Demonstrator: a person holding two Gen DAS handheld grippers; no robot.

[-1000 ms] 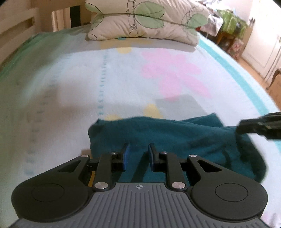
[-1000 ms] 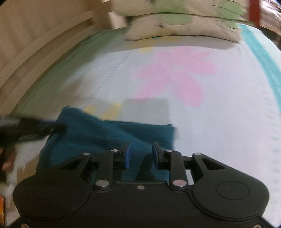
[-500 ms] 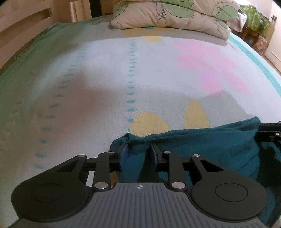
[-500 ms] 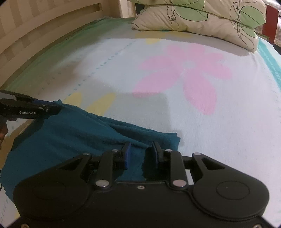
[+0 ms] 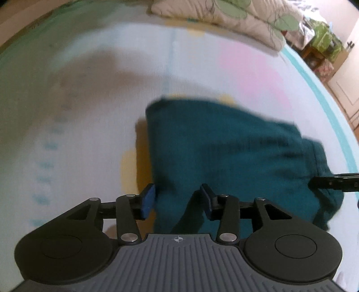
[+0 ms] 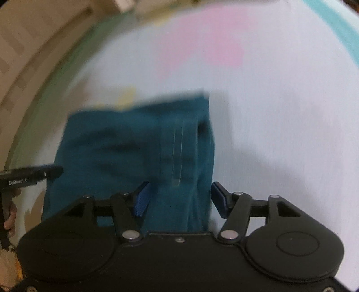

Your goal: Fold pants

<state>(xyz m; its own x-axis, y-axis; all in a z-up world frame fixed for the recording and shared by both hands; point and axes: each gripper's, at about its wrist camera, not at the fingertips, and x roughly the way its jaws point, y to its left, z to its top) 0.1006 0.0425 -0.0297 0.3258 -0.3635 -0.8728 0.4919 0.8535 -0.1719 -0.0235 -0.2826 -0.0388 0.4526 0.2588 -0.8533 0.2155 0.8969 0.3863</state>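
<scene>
Pants [image 5: 224, 152] folded on bedspread [image 5: 89, 112], pillow [image 5: 224, 15] beyond; both grippers' fingers spreading, pinching nothing.

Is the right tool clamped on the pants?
No: the right tool is opening, its blue pads clear of the teal pants between them.
</scene>
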